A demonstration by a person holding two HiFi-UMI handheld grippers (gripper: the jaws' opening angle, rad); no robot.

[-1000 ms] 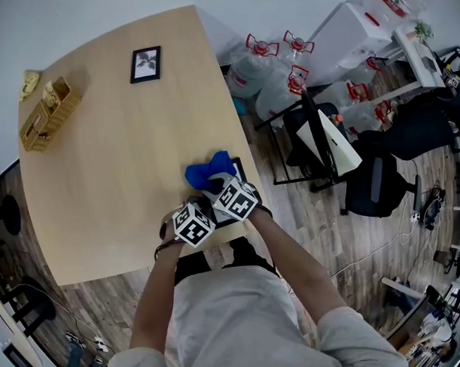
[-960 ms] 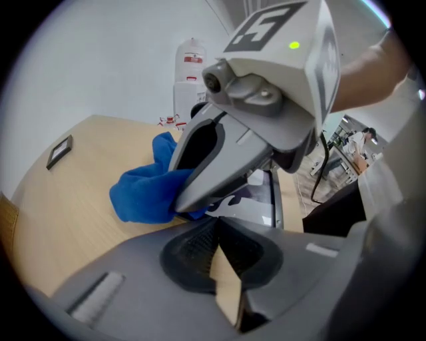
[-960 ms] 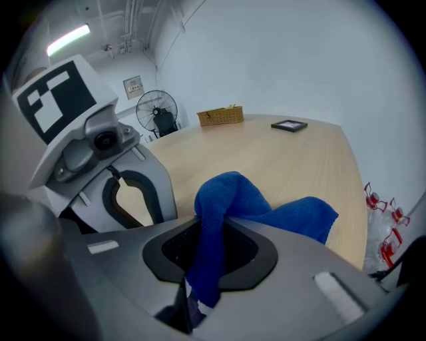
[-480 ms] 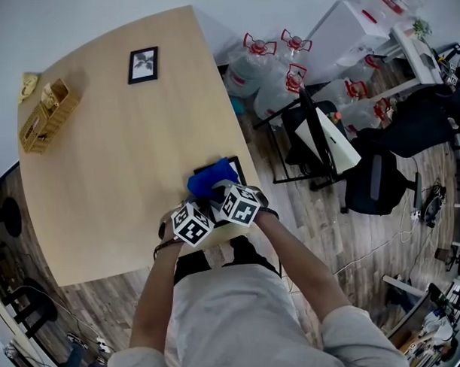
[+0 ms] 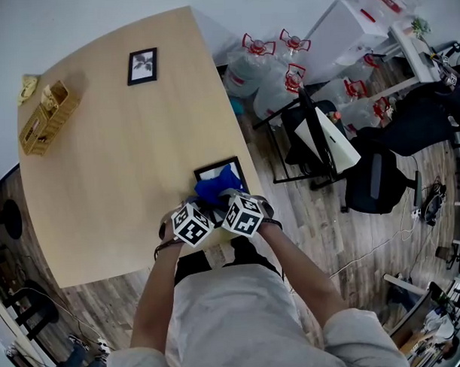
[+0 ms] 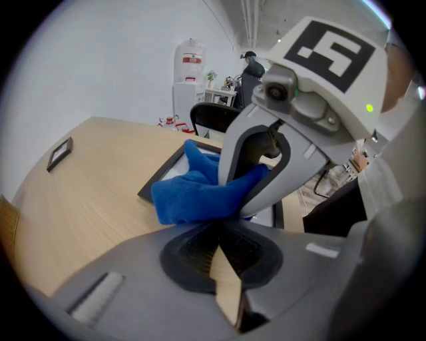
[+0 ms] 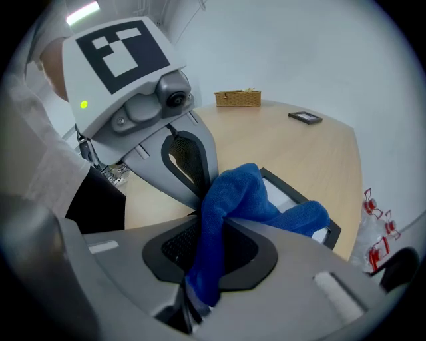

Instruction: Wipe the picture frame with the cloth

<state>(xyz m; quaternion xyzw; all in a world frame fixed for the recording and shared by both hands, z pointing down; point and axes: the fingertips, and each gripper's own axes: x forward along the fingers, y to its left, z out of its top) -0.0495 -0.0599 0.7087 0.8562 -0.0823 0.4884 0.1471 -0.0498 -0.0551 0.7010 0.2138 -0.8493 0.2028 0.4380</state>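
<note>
A black picture frame (image 5: 212,171) lies flat near the table's right front edge. A blue cloth (image 5: 219,187) covers its near part. My right gripper (image 5: 226,199) is shut on the cloth (image 7: 247,193), which hangs between its jaws (image 7: 203,256) and drapes over the frame (image 7: 334,230). My left gripper (image 5: 206,210) sits right beside it at the frame's near left. Its jaws (image 6: 216,243) meet at the tips with nothing visible between them. In the left gripper view, the cloth (image 6: 190,194) lies on the frame (image 6: 160,178) just ahead.
A second small picture frame (image 5: 141,65) lies at the table's far side, and a wicker basket (image 5: 42,115) stands at the far left. Office chairs (image 5: 330,149) and water jugs (image 5: 267,72) stand on the floor to the right of the table edge (image 5: 244,145).
The right gripper has dragged the cloth toward me across the frame, uncovering the frame's far edge. The left gripper has barely moved.
</note>
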